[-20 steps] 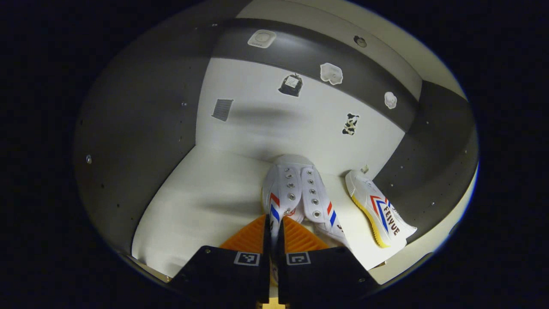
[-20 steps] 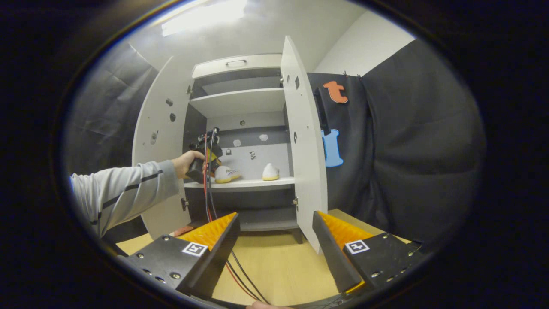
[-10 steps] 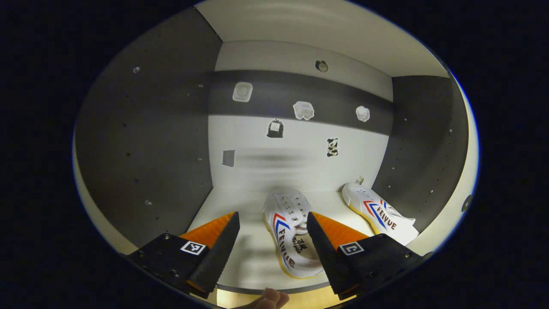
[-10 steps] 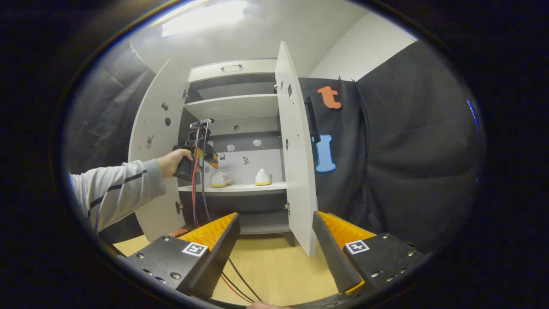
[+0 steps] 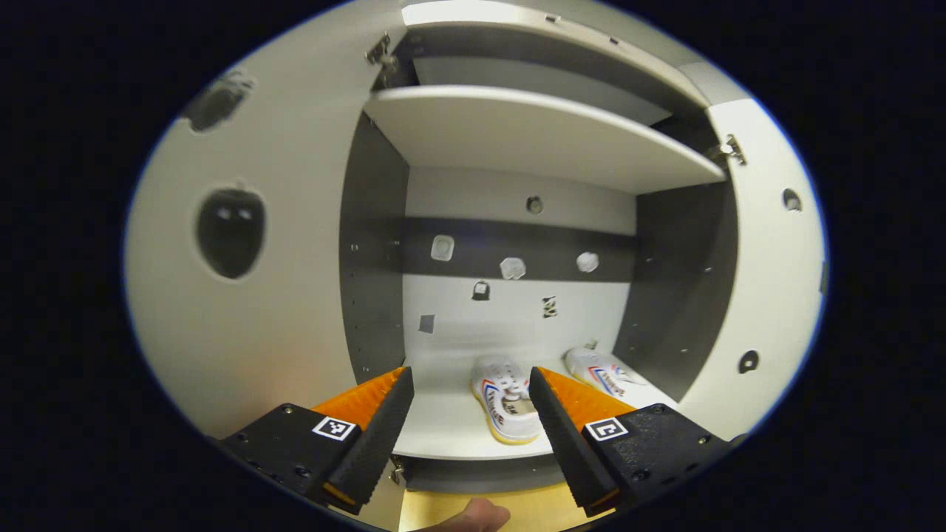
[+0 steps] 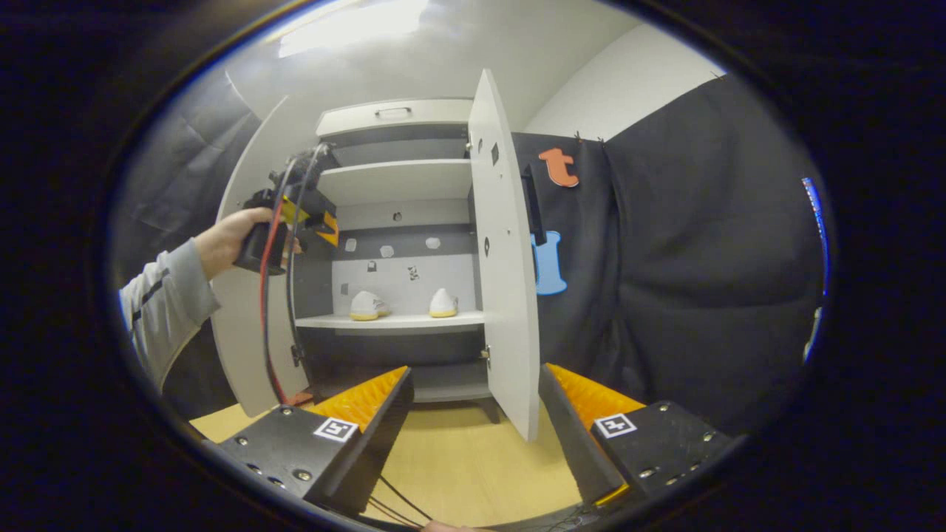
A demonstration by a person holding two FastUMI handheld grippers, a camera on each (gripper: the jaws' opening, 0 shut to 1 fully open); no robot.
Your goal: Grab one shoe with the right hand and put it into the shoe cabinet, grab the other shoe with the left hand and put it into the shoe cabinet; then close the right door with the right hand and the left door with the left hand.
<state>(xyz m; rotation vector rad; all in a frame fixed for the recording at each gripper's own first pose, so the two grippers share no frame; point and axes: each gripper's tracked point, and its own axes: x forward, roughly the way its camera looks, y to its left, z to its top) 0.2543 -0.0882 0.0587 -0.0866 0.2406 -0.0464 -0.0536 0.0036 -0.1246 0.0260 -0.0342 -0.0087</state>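
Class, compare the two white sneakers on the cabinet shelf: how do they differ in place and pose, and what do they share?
In the left gripper view, the nearer white sneaker with yellow sole lies mid-shelf, its opening facing the camera. The farther white sneaker lies beside the dark right cabinet wall, angled, showing its side. In the right gripper view they stand apart. Both have red and blue stripes and rest on one white shelf.

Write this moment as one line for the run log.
phase: doors next | shoes: both on cabinet shelf | left tongs: open, empty | right tongs: open, empty | right door: open
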